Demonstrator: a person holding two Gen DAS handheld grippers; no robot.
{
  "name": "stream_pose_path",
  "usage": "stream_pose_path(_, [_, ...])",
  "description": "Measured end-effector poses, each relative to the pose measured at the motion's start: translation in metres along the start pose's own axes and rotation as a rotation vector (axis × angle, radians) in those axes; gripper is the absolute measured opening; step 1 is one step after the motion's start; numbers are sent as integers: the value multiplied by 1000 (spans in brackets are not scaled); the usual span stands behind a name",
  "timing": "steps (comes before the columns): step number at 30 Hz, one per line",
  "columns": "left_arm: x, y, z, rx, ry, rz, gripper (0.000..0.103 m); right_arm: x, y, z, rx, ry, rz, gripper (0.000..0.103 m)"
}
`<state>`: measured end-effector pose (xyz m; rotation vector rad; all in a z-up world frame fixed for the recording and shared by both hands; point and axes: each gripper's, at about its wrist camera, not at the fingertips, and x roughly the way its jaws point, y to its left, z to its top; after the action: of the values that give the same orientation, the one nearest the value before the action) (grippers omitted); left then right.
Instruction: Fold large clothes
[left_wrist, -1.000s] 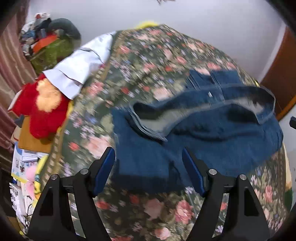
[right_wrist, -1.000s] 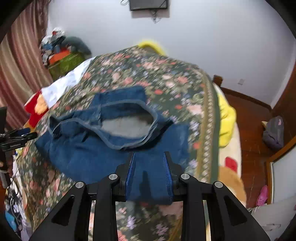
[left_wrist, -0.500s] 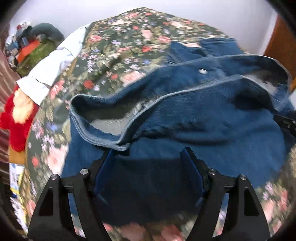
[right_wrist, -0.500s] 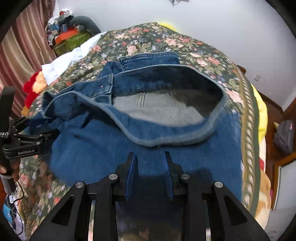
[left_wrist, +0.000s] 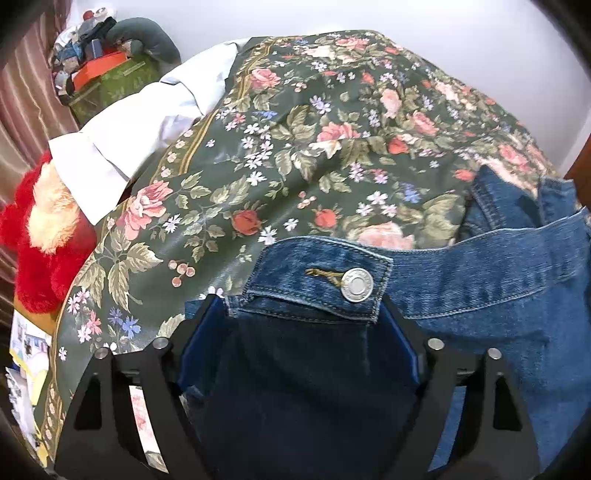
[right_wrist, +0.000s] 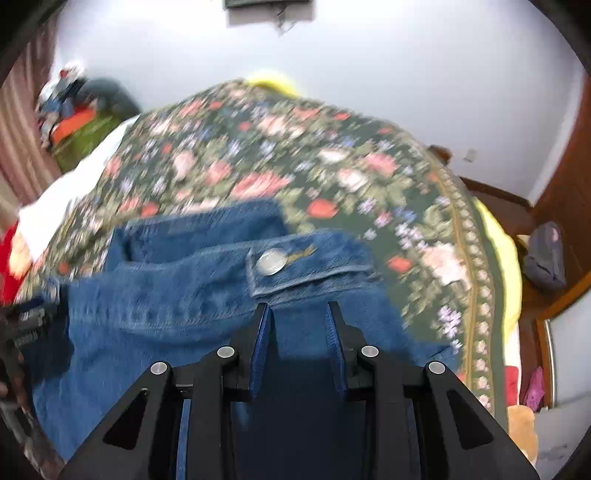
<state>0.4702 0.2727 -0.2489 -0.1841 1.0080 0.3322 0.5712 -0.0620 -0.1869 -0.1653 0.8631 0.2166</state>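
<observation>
**Jeans bunched between both tongs, waistband ahead**

The jeans (left_wrist: 498, 295) lie on the bed (left_wrist: 295, 147). Left tongs (left_wrist: 303, 321) gape, denim between their fingers; right tongs (right_wrist: 299, 325) pinch denim narrowly. The waistband runs crosswise just ahead of both, button (left_wrist: 356, 285) nearest the left.

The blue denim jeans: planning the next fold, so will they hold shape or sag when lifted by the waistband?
The blue denim jeans will probably sag: the fabric already bunches on the floral bedspread. Thick seams near the metal button suggest some weight, and a firm hold for the left gripper.
</observation>
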Motion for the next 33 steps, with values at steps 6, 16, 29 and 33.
stream_pose_path(6, [-29,-3,0,19,-49,61,84,-28,-13,-3,21,46,139,25])
stream_pose_path(16, [-122,-25,-21,121,-166,-92,84,-98,46,-46,-166,39,300,25])
stream_pose_path(29, [-53,-11,-101,213,9,-37,84,-54,108,-112,-379,183,283,27])
stream_pose_path(33, [-64,-17,-115,303,-50,10,84,-52,89,-110,-349,185,253,33])
